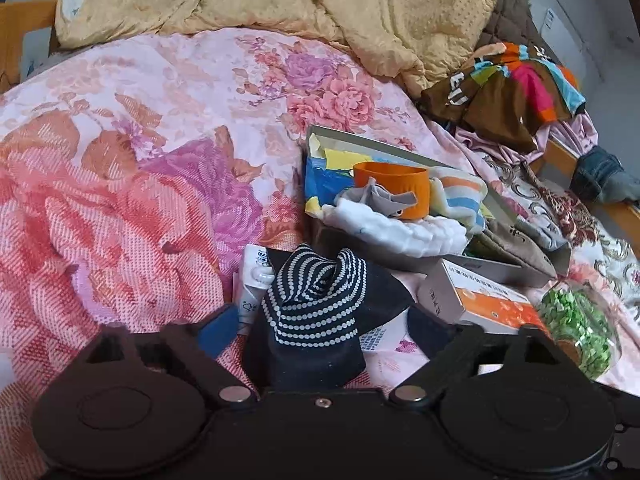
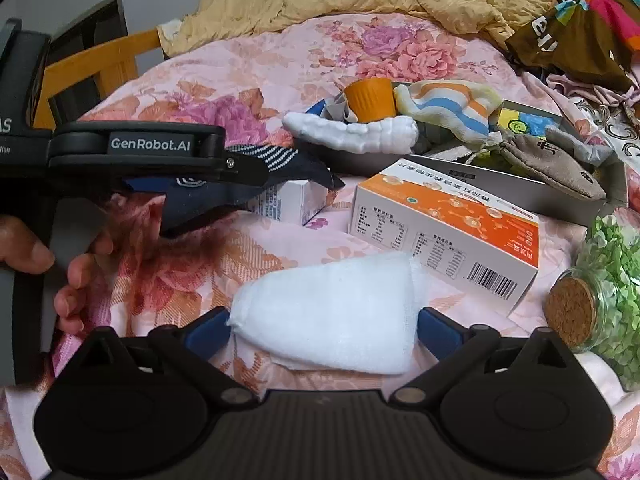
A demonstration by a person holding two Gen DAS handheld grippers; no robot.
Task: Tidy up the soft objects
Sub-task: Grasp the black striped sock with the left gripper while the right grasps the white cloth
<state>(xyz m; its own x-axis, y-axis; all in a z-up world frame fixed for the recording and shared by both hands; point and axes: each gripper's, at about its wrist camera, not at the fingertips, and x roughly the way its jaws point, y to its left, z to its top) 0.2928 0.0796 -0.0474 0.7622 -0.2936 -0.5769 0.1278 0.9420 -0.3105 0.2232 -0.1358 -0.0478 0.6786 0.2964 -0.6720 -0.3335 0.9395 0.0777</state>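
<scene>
Nearest my right gripper (image 2: 324, 330), a white folded cloth (image 2: 328, 312) lies on the floral bedspread (image 2: 192, 92) between spread blue pads that flank it without squeezing. My left gripper (image 1: 320, 326) likewise stands released around a navy striped sock (image 1: 316, 300). At one o'clock, the grey box (image 1: 404, 148) holds soft items.

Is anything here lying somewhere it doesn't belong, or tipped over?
Yes. A corked glass jar of green bits lies on its side on the bedspread, beside an orange-and-white carton. An orange cup sits among the cloths in the grey tray. These hard things look stray among the soft ones.
</scene>
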